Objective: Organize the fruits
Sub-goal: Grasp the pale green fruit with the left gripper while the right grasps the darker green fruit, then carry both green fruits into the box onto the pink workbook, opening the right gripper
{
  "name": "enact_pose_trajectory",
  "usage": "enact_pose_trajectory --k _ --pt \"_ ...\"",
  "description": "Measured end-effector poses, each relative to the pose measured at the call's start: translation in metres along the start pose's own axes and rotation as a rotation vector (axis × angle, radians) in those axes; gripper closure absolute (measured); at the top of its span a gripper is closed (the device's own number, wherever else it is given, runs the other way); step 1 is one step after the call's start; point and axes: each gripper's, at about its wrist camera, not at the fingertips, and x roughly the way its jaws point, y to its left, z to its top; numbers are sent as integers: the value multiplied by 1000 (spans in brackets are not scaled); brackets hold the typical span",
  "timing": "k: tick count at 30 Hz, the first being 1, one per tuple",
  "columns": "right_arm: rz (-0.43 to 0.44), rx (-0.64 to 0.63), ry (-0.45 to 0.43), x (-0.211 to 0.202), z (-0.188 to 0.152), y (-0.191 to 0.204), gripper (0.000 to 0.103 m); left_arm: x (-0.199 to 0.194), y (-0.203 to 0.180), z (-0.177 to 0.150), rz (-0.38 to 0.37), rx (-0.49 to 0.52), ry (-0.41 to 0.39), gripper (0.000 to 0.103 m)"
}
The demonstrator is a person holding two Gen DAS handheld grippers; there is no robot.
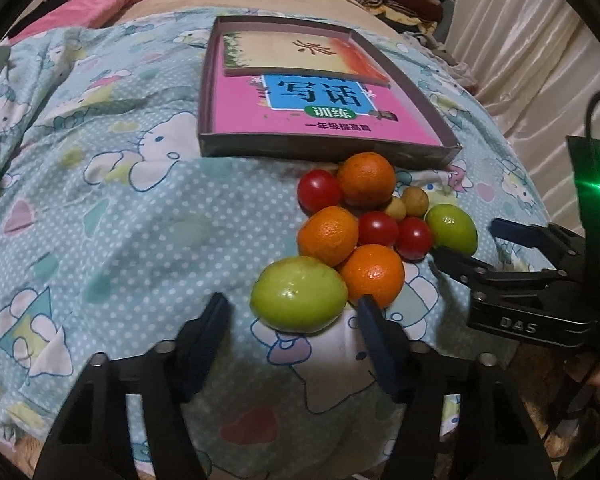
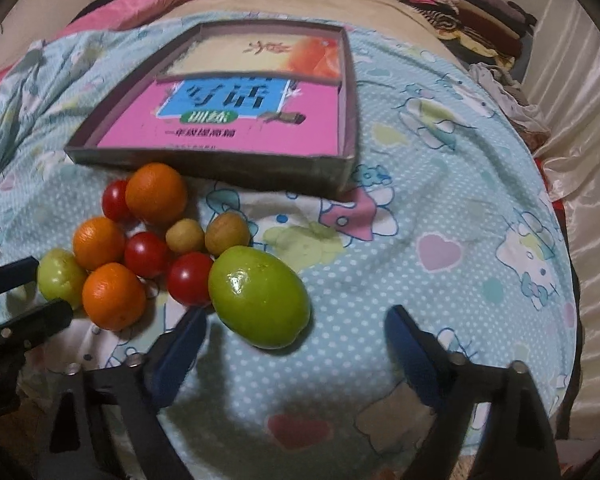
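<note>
- Left gripper [image 1: 292, 312]: jaws half-open, straddling the near green fruit [image 1: 299, 294], its long axis across them (not yet pinched).
- Right gripper [image 2: 296, 328]: jaws wide, empty, around the far green fruit [image 2: 259, 297].

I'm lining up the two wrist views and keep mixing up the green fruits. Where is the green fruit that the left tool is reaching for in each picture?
Left wrist view: the green fruit lies low in the middle, just ahead of the left tool.
Right wrist view: same fruit at the far left edge, partly behind an orange.
Shared landmark: the shallow box behind the fruit pile.
</note>
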Motion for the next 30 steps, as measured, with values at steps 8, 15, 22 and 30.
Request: enact_pose_trajectory --k 8,15,22,30 --pt "49 -46 17 12 3 9 45 13 -4 5 9 27 24 47" --pt "92 -36 25 20 5 6 55 18 -2 8 4 18 27 49" --pt "182 55 -46 2 2 -13 57 2 5 11 -26 -8 -8 50" --pt "247 84 -185 -30 4 -19 57 -26 15 27 -36 -57 -98 50"
